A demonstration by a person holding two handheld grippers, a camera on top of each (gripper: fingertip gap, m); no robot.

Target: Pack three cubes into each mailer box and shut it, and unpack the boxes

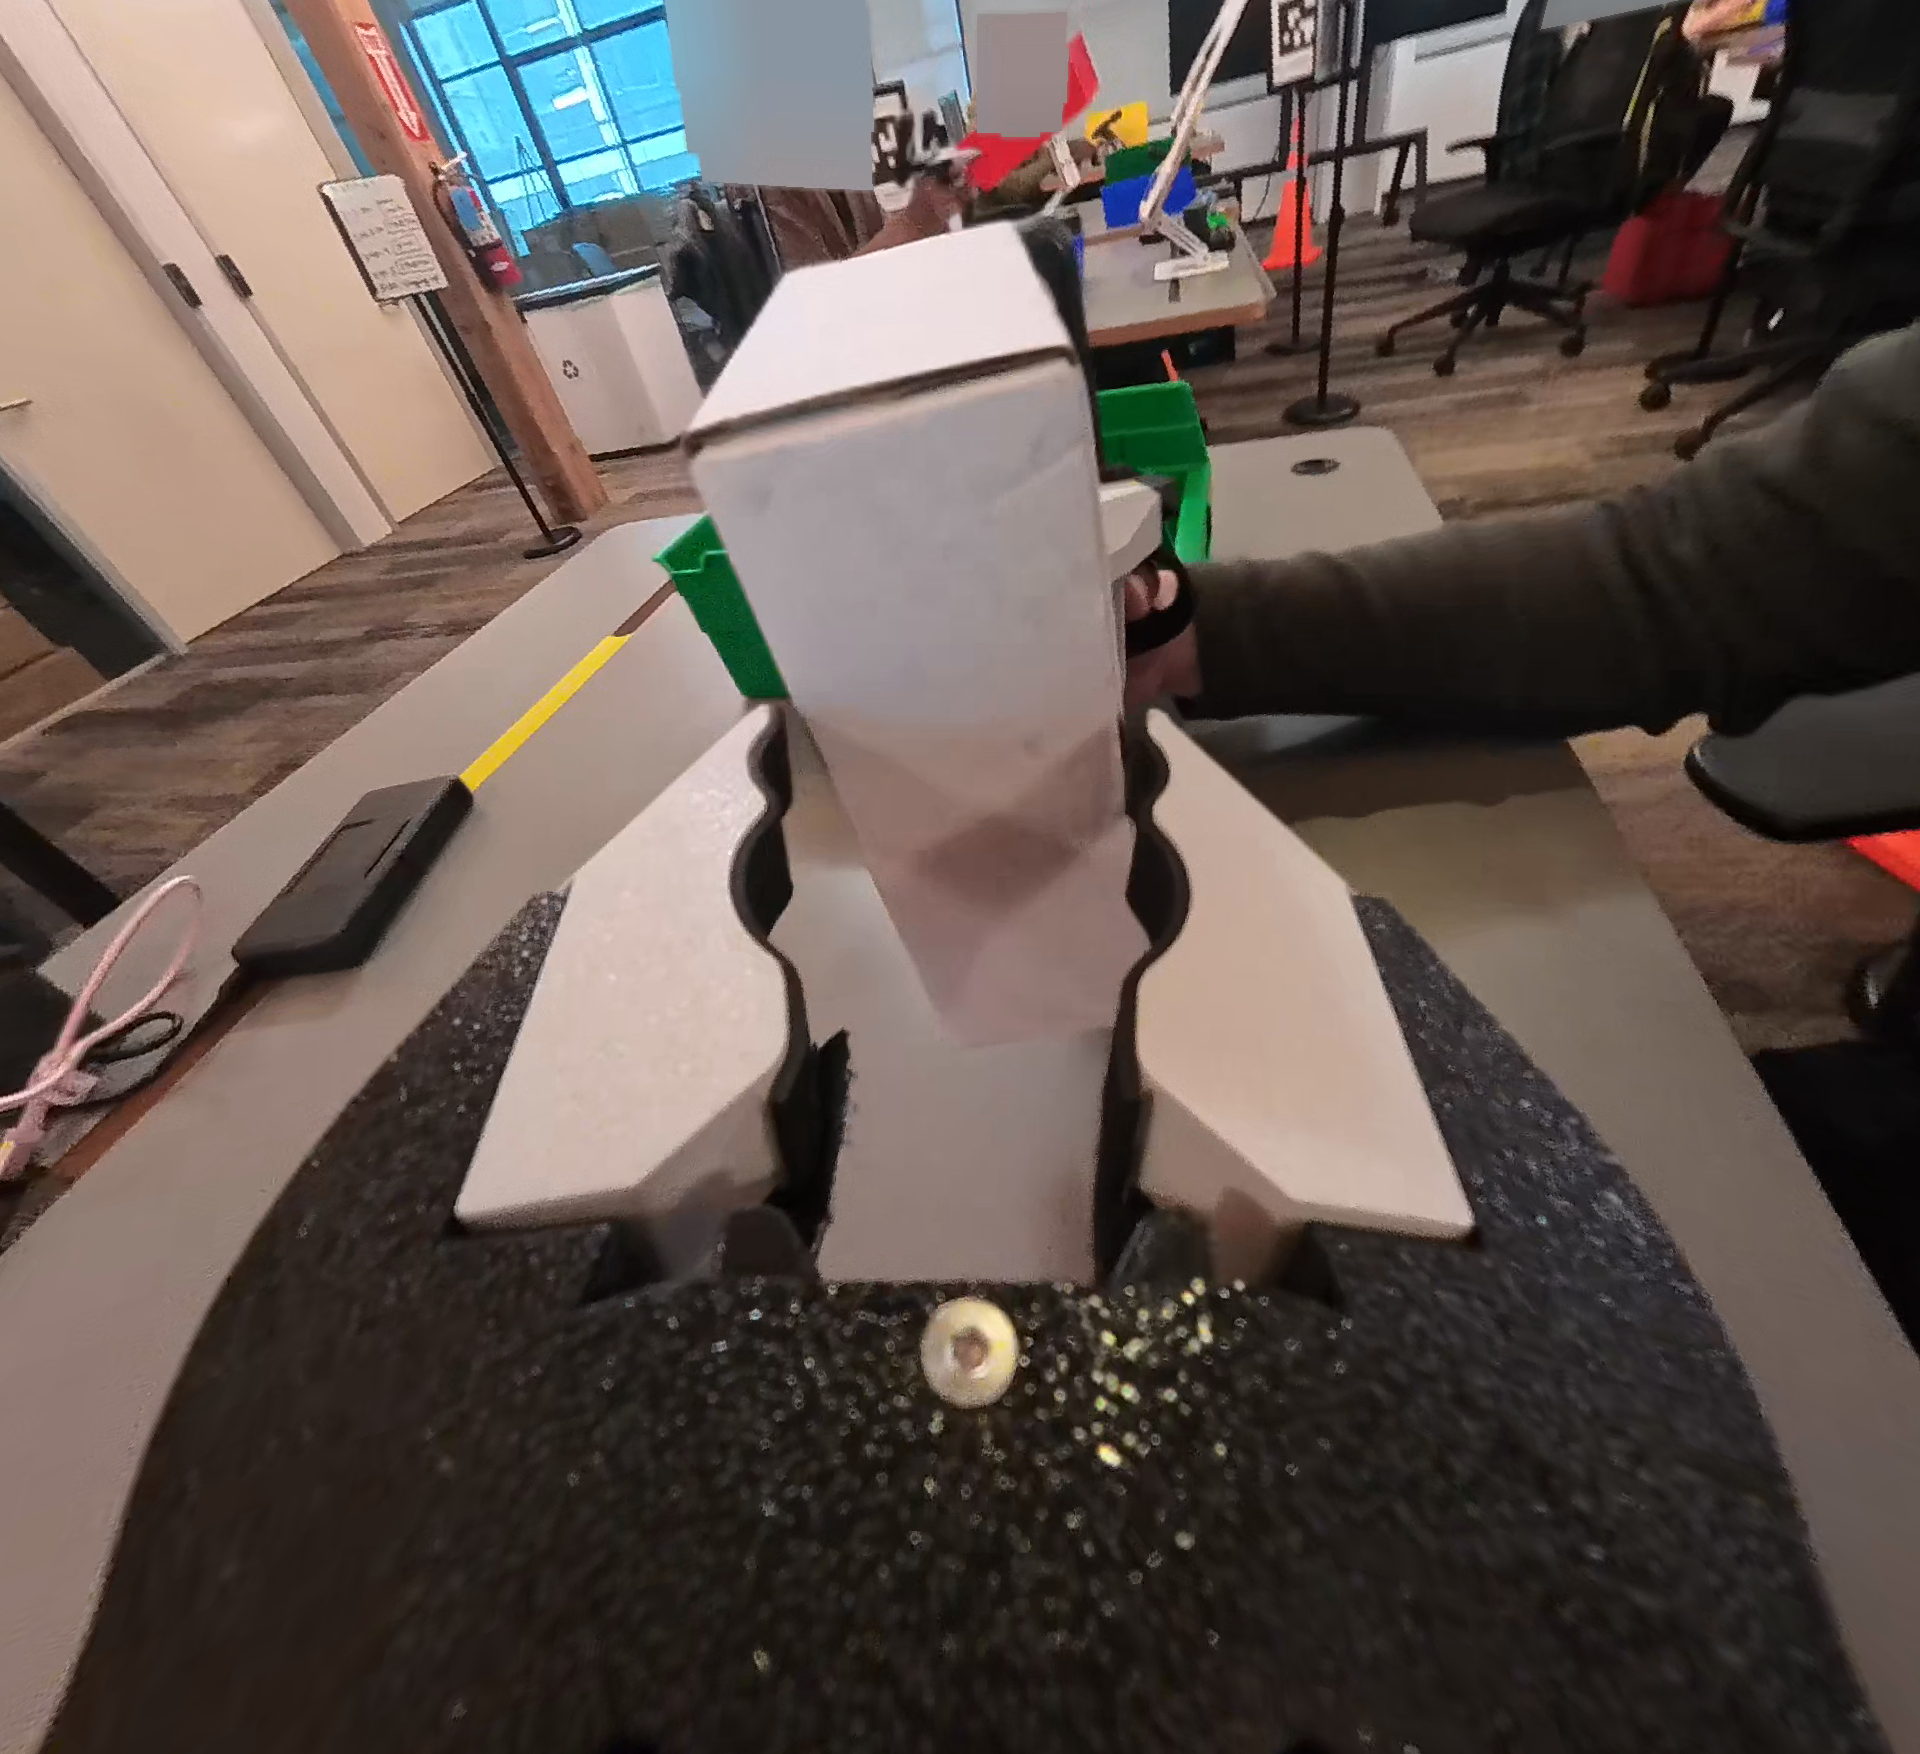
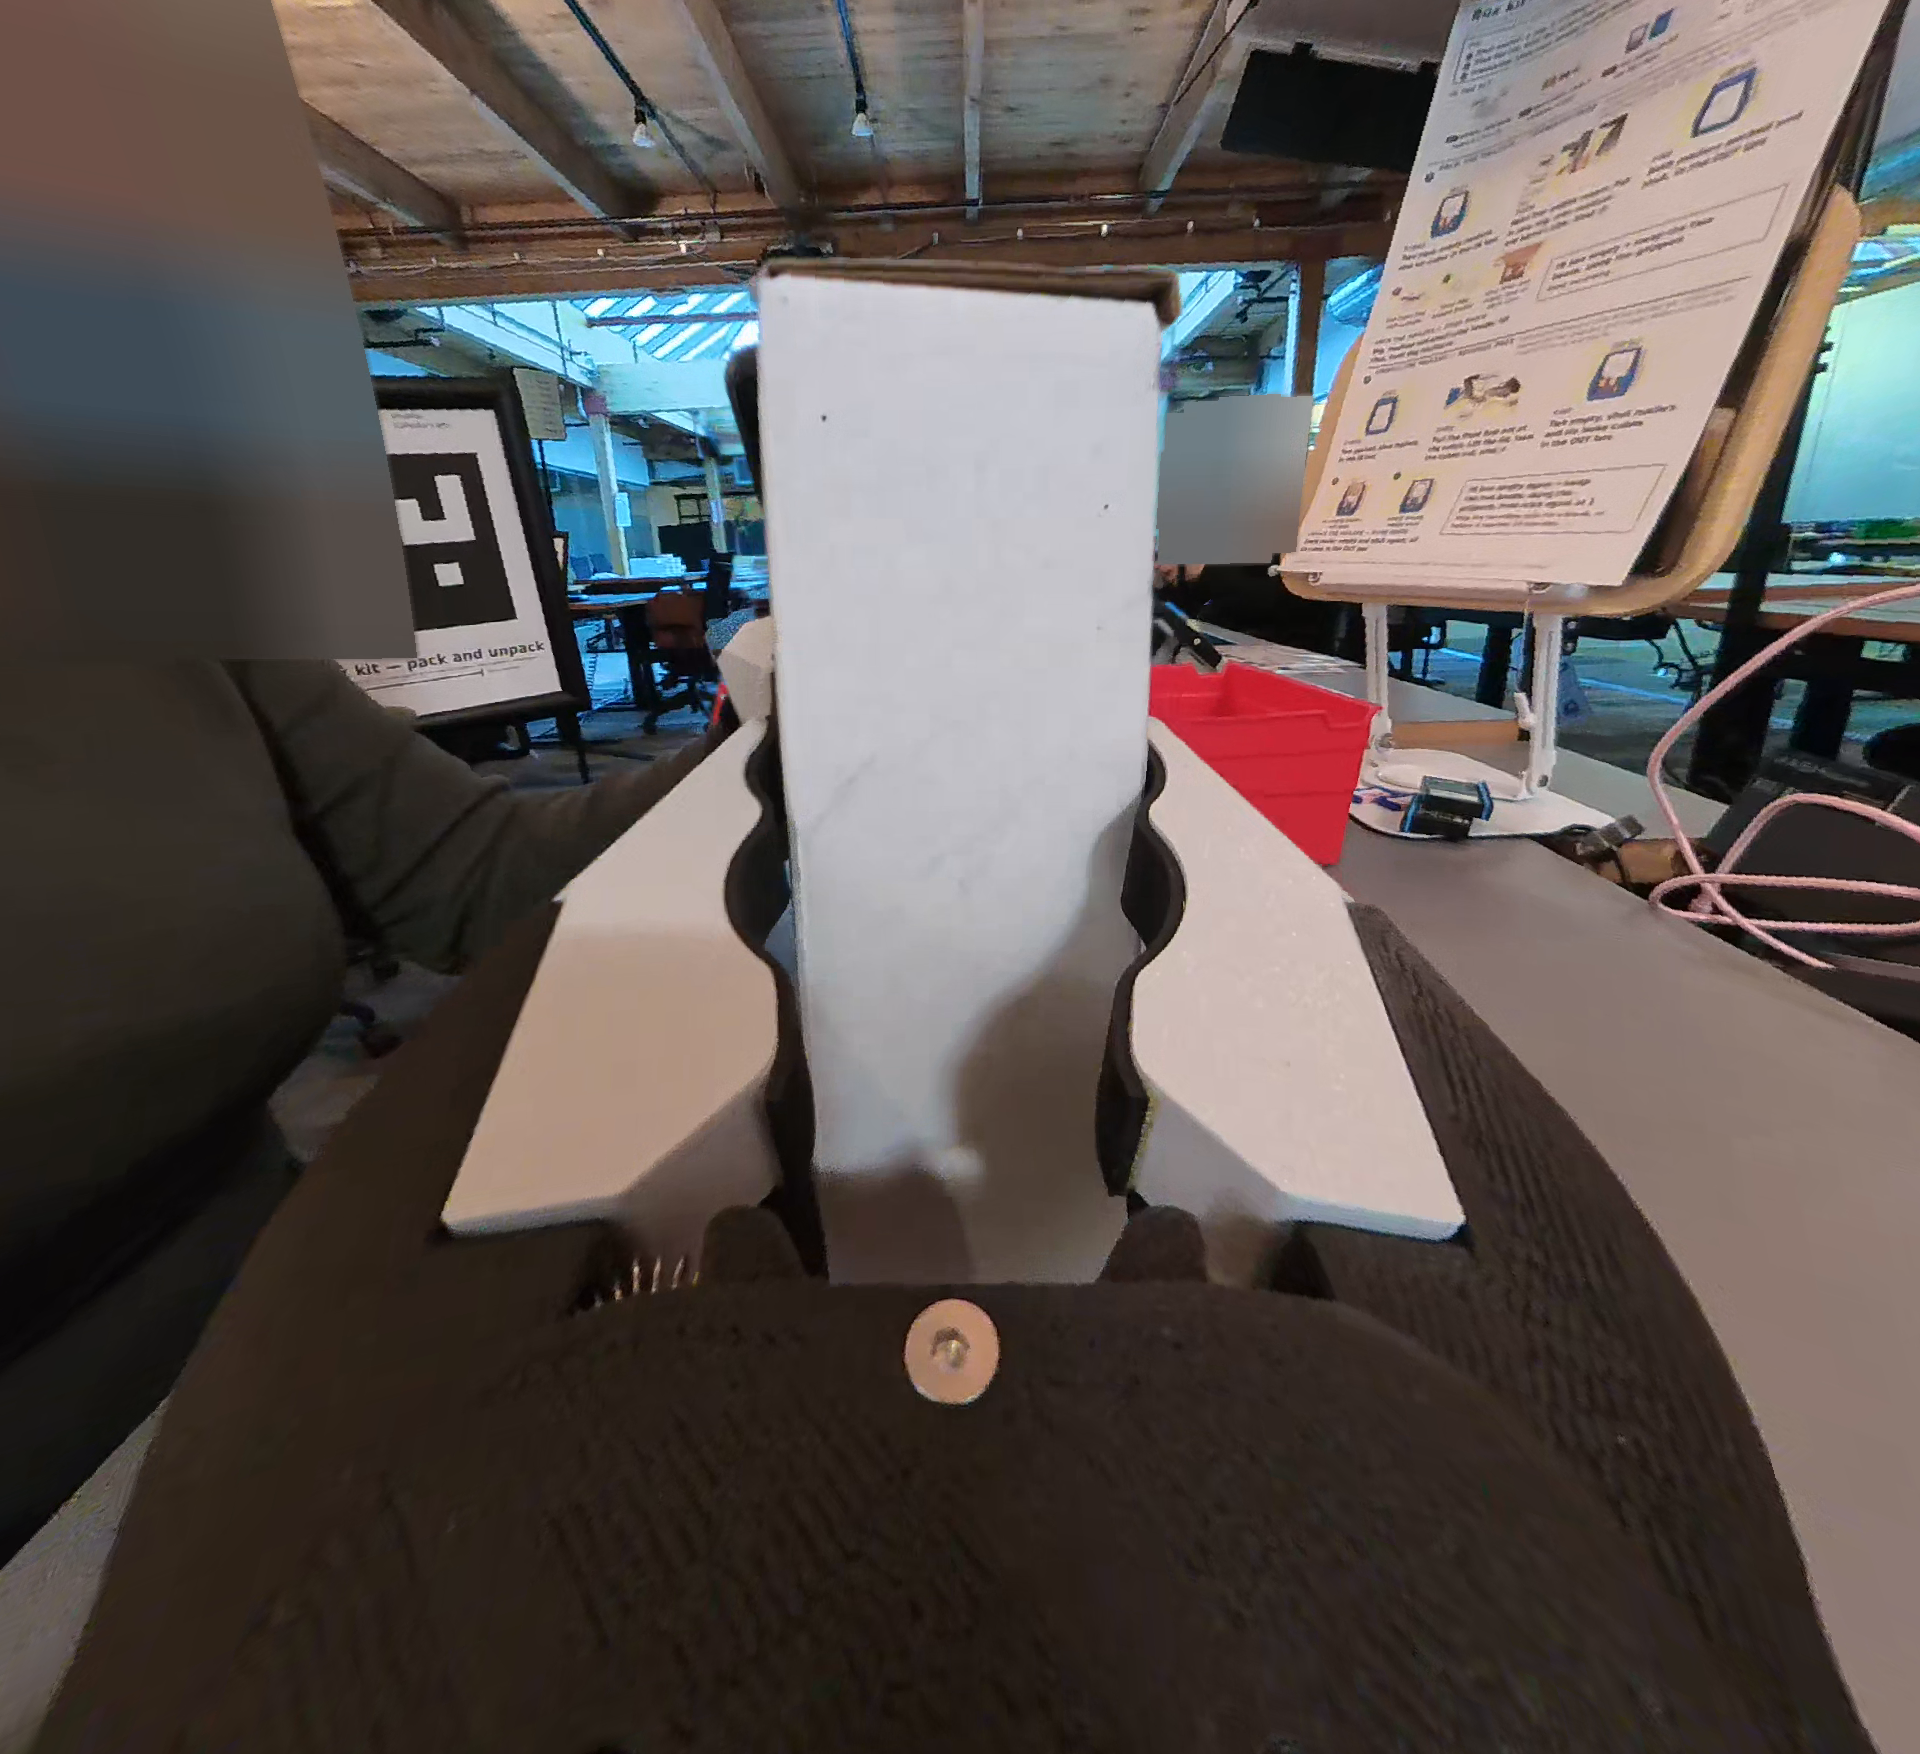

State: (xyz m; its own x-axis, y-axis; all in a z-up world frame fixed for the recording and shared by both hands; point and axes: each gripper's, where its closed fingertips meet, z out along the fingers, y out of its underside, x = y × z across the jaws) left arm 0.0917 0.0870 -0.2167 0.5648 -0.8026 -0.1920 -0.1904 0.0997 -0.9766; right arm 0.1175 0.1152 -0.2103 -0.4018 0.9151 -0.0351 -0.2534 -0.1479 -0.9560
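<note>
A white mailer box [image 1: 914, 582] is shut and held in the air between both grippers, above the grey table [image 1: 1475, 883]. My left gripper [image 1: 961, 738] is shut on one end of it, and the box tilts away to the upper left. My right gripper [image 2: 956, 748] is shut on the other end of the same box [image 2: 961, 665], which stands upright between its fingers. The right gripper's finger [image 1: 1132, 515] and the hand behind it show past the box in the left wrist view. No cubes are in view.
A green bin [image 1: 727, 608] sits on the table behind the box. A red bin [image 2: 1262, 748] stands to the right, beside an instruction sheet on a stand [image 2: 1590, 270]. A pink cable [image 2: 1766, 883] and a black flat device [image 1: 353, 873] lie near the table edges.
</note>
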